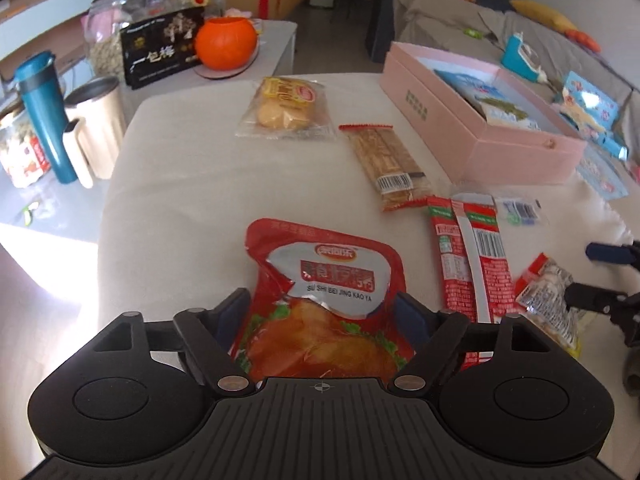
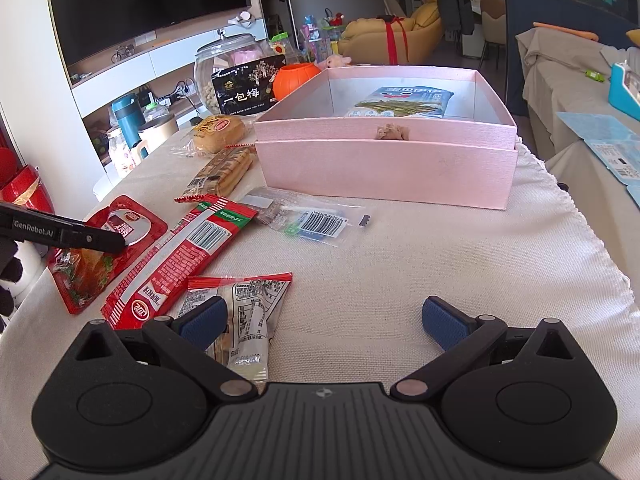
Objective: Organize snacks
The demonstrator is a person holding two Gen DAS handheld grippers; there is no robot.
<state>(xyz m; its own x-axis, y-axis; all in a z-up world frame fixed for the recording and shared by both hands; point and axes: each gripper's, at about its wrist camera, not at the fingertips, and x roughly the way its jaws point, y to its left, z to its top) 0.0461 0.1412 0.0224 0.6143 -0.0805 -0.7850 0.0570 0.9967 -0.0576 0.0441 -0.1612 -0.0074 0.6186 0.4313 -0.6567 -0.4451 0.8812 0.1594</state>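
A red roast-duck pouch point(image 1: 320, 280) lies flat on the cream tablecloth between the wide-spread fingers of my left gripper point(image 1: 323, 309); the pads do not visibly press on it. In the right wrist view one left finger point(image 2: 80, 235) hovers over that pouch point(image 2: 92, 264). My right gripper point(image 2: 324, 320) stands open and holds nothing, its left finger beside a silver packet point(image 2: 250, 320). Red sachets point(image 1: 476, 256), a cracker pack point(image 1: 384, 160), a cookie bag point(image 1: 286, 108) and a clear barcode bag point(image 2: 316, 222) lie loose. The pink box point(image 2: 384, 172) holds a blue seaweed packet point(image 2: 400, 102).
On a lower side table to the left stand a teal bottle point(image 1: 44, 116), a cream mug point(image 1: 96, 128), a black box point(image 1: 160, 50) and an orange pumpkin pot point(image 1: 226, 42). The table's left edge point(image 1: 108, 208) drops off. A grey sofa point(image 2: 568, 80) flanks the right.
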